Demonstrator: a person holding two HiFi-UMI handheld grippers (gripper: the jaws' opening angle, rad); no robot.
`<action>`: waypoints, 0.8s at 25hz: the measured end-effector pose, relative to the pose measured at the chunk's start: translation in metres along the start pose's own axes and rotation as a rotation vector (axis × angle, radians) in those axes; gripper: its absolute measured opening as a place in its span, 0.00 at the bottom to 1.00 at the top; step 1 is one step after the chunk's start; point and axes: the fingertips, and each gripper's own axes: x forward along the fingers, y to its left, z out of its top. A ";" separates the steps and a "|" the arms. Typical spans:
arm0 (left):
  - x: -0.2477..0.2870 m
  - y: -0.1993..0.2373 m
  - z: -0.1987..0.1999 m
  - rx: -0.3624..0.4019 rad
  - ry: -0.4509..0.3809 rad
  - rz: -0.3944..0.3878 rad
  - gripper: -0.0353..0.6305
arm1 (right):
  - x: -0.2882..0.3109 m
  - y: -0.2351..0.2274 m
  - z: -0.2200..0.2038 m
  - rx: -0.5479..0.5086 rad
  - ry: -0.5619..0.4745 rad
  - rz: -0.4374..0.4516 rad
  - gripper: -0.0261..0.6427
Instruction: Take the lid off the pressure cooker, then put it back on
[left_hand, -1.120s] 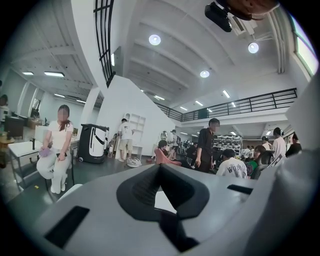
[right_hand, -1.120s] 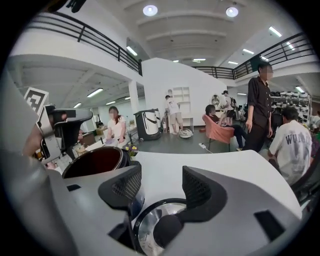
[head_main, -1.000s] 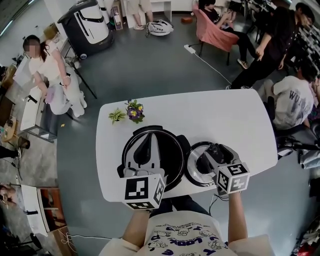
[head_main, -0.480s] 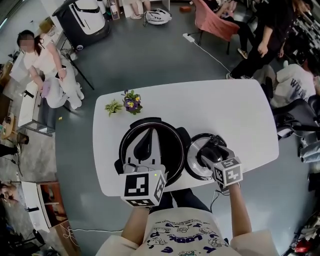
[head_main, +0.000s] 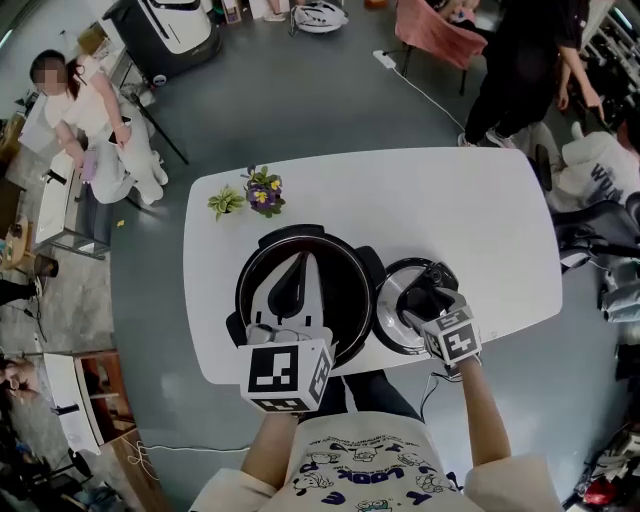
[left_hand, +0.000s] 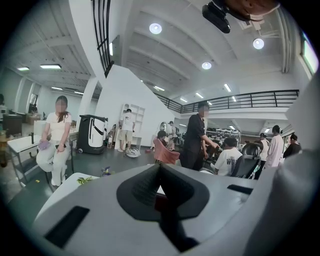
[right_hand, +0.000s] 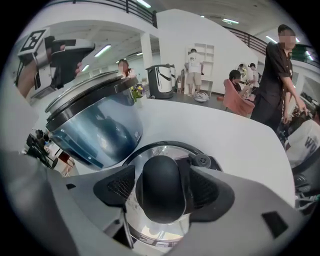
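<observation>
Currently the removal half looks done: the lid (head_main: 388, 312) lies flat on the table (head_main: 480, 220), just right of the open pressure cooker (head_main: 345, 268); refitting remains. The right gripper (head_main: 425, 300) has just been opening its jaws, which flank the knob (right_hand: 160, 187) without clamping. The left gripper (head_main: 290, 288) is pressed together, empty, over the cooker. The knob points up; the round lid shows no long axis

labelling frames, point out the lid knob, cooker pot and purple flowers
lid knob (right_hand: 159, 187), right gripper view, its black dome
cooker pot (right_hand: 95, 127), right gripper view, its shiny side wall
purple flowers (head_main: 265, 191), head view, the blooms
</observation>
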 end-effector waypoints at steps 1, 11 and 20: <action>0.001 0.000 -0.002 -0.001 0.003 0.001 0.07 | 0.002 0.000 -0.001 -0.003 0.006 0.001 0.57; 0.006 0.005 -0.013 -0.008 0.036 0.009 0.07 | 0.020 0.005 -0.013 -0.041 0.081 0.029 0.56; 0.008 0.008 -0.019 -0.010 0.049 0.011 0.07 | 0.027 0.004 -0.016 -0.065 0.120 0.038 0.50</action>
